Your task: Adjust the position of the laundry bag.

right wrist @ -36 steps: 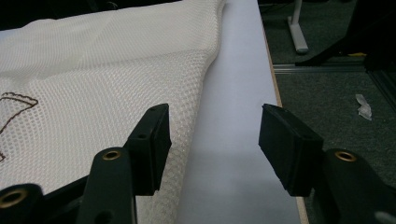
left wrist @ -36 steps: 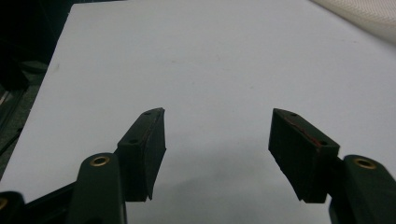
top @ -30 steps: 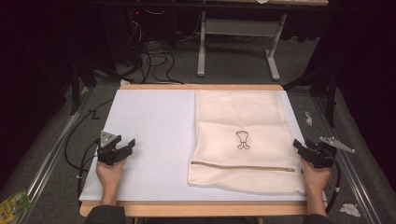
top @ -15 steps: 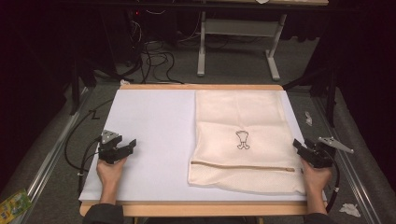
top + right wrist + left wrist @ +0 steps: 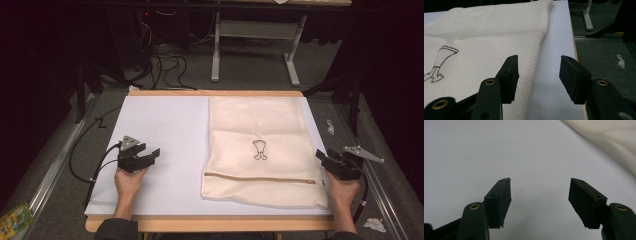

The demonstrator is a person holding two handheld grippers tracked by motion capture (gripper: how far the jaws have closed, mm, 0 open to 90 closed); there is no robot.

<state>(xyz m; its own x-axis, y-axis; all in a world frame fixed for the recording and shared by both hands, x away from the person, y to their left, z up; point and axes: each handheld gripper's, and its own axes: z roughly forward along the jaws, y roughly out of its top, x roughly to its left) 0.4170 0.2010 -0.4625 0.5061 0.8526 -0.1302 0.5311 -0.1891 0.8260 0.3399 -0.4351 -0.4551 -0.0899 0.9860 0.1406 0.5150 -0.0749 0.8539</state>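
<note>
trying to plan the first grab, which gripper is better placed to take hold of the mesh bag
Right. The right gripper sits open at the right edge of the cream mesh bag, near its zipper end. The left gripper, also open, is over bare white table cover, apart from the bag.

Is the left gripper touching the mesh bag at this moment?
Apart. In the high view a wide strip of bare white table lies between the left gripper and the mesh bag; its open jaws hold nothing.

High view overhead; 2 tool views close.
</note>
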